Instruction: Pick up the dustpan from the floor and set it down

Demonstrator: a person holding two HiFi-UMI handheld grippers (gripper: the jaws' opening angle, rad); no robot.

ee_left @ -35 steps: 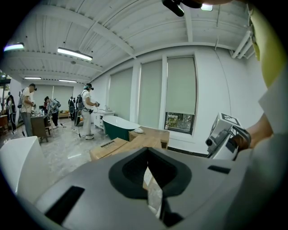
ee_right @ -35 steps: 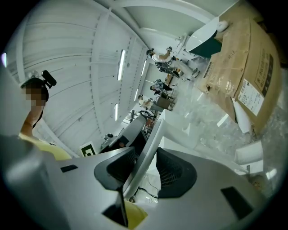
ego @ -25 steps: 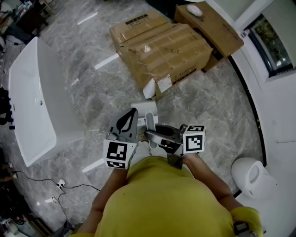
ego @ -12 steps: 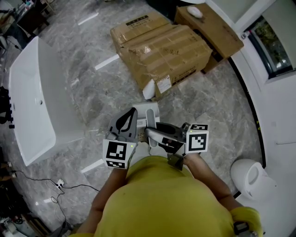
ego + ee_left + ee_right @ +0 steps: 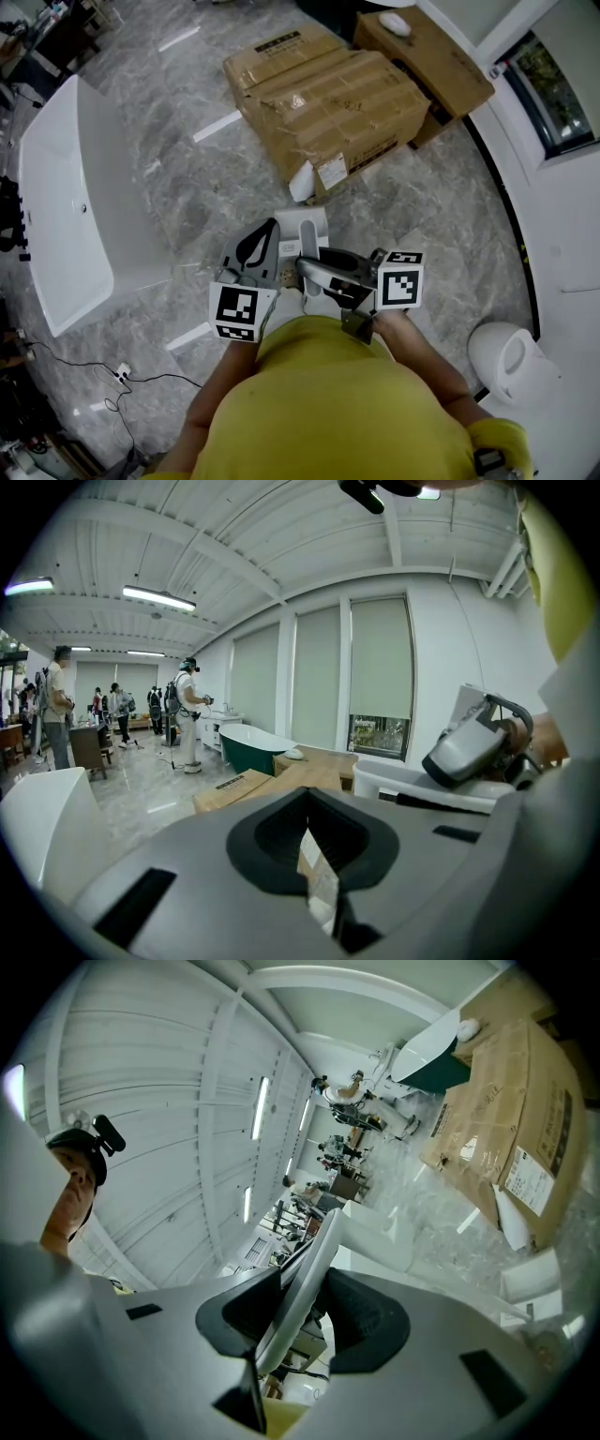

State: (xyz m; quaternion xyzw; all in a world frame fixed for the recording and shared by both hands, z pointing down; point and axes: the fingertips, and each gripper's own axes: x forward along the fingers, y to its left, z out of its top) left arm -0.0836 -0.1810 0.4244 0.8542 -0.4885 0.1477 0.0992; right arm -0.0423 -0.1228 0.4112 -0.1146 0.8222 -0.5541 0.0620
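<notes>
Mid-frame in the head view, the smooth white plastic dustpan shows over glossy grey veined marble floor, its slim handle partly hidden by the grippers. The right gripper has its matte grey jaws clamped on that handle. The left gripper holds nothing, its jaws together but for a slit. Taped brown cardboard boxes lie above.

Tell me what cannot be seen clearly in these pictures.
Head view: the near end of the dustpan is hidden under the right gripper and the yellow shirt.
Head view: from steeply above, whether the dustpan touches the floor cannot be told.
Head view: the print on the box label is too small.
</notes>
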